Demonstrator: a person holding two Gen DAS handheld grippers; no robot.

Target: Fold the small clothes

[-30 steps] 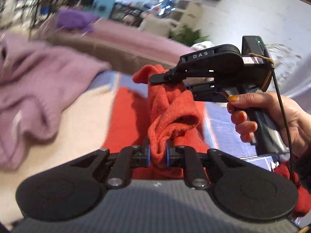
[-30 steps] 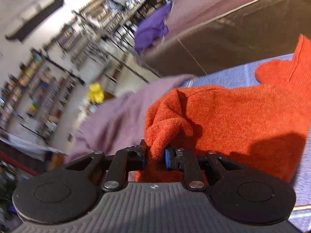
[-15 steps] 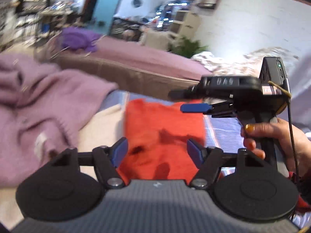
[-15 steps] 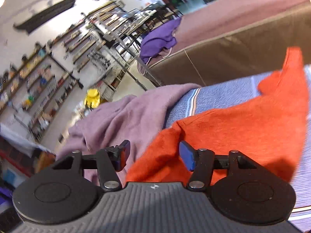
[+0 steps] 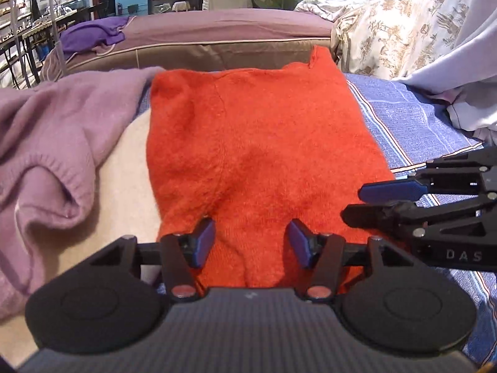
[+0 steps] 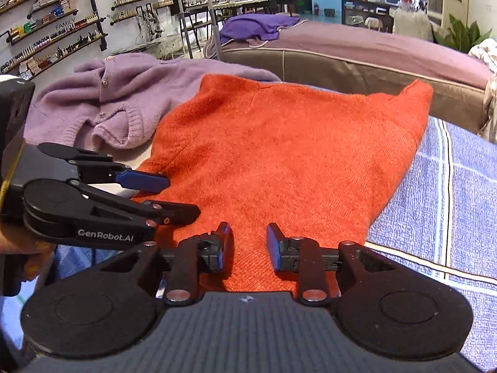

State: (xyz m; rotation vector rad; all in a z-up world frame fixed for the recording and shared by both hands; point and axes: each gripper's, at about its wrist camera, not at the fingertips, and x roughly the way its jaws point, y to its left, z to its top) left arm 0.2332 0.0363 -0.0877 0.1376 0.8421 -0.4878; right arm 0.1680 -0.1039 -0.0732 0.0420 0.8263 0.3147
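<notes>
An orange knit garment (image 5: 254, 143) lies spread flat on the bed; it also shows in the right wrist view (image 6: 289, 152). My left gripper (image 5: 250, 242) is open and empty, just above the garment's near edge. My right gripper (image 6: 247, 241) is open and empty over the near edge too. The right gripper shows at the right of the left wrist view (image 5: 372, 200), and the left gripper shows at the left of the right wrist view (image 6: 174, 195). Both hover side by side over the garment's near part.
A lilac knit cardigan (image 5: 46, 143) lies crumpled to the left, also in the right wrist view (image 6: 118, 102). A blue striped bedcover (image 5: 410, 124) lies under and right of the garment. A brown sofa (image 5: 198, 49) stands behind, floral bedding (image 5: 400, 25) at far right.
Both grippers let go of the bunched orange garment and opened. The garment now lies flat, and both grippers have drawn back to its near edge.
</notes>
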